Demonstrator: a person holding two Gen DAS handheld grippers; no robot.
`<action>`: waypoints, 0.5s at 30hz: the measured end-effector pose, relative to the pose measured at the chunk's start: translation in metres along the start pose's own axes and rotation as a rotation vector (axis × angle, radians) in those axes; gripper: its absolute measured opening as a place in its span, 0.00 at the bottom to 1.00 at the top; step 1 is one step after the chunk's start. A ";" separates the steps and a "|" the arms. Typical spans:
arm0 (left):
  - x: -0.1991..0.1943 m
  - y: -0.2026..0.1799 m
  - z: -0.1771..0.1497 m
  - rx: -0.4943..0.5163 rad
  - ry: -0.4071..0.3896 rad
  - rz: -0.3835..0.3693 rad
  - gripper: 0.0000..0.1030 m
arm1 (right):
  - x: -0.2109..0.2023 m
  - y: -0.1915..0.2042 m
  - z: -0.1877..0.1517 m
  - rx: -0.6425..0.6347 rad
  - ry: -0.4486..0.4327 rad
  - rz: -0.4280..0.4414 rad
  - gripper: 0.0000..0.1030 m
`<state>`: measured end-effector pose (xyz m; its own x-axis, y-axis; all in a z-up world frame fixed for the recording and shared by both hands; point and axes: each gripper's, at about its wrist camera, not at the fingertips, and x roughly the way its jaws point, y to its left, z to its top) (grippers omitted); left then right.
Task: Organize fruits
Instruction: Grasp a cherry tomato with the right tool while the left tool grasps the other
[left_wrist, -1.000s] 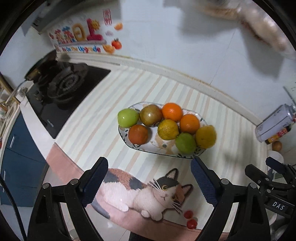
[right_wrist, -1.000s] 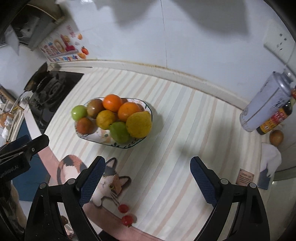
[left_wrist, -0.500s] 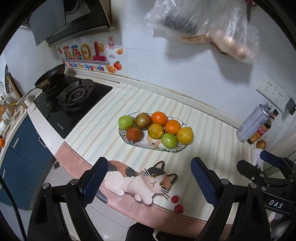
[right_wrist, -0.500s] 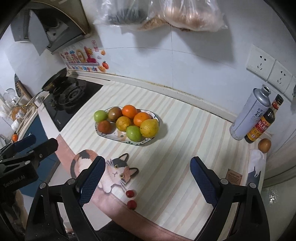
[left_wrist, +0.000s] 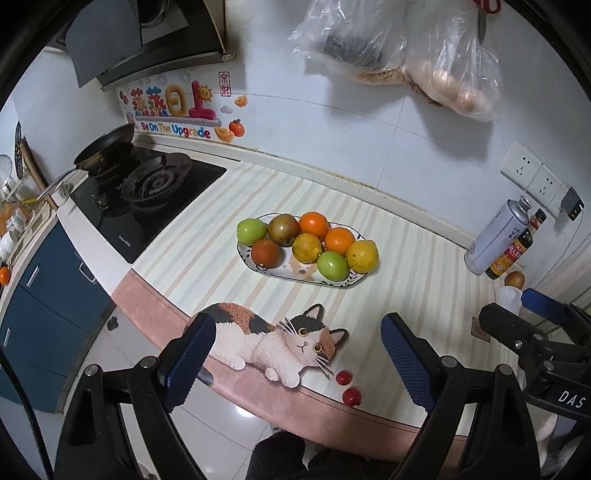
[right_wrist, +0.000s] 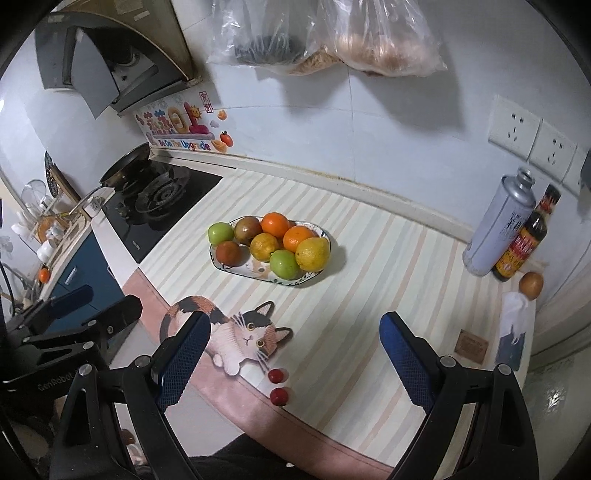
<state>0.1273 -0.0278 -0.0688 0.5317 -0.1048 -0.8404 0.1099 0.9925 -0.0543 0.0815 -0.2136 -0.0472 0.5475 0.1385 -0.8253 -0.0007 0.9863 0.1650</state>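
Note:
An oval patterned plate (left_wrist: 295, 275) (right_wrist: 240, 271) on the striped counter holds several fruits: green, orange, yellow and reddish-brown ones. Among them are a yellow fruit (left_wrist: 362, 256) (right_wrist: 312, 254) at the plate's right end and a green one (left_wrist: 252, 230) (right_wrist: 221, 233) at its left. My left gripper (left_wrist: 298, 360) hangs open over the counter's front edge, well short of the plate, with nothing between its fingers. My right gripper (right_wrist: 294, 358) is open too, likewise empty and back from the plate.
A cat-shaped mat (left_wrist: 269, 341) and two small red fruits (left_wrist: 344, 376) lie at the front edge. A gas hob with a pan (left_wrist: 147, 188) stands left. A metal can (right_wrist: 498, 229), sauce bottle (right_wrist: 522, 240) and brown fruit (right_wrist: 531, 283) stand right. Plastic bags (left_wrist: 406, 51) hang on the wall.
Both grippers have drawn back and upward from the plate, so the fruits look smaller and more of the wall, bags and hob shows. The jaws stayed open.

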 end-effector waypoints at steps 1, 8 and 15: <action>0.002 0.002 0.000 -0.005 0.003 0.002 0.89 | 0.006 -0.002 0.000 0.005 0.017 0.010 0.92; 0.048 0.021 -0.013 -0.025 0.079 0.073 1.00 | 0.108 -0.016 -0.039 0.048 0.302 0.065 0.92; 0.114 0.036 -0.047 -0.001 0.258 0.142 1.00 | 0.214 -0.025 -0.108 0.157 0.585 0.138 0.75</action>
<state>0.1527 -0.0006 -0.1923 0.3101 0.0550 -0.9491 0.0484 0.9961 0.0735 0.1078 -0.1986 -0.2861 0.0014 0.3343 -0.9425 0.1088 0.9368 0.3324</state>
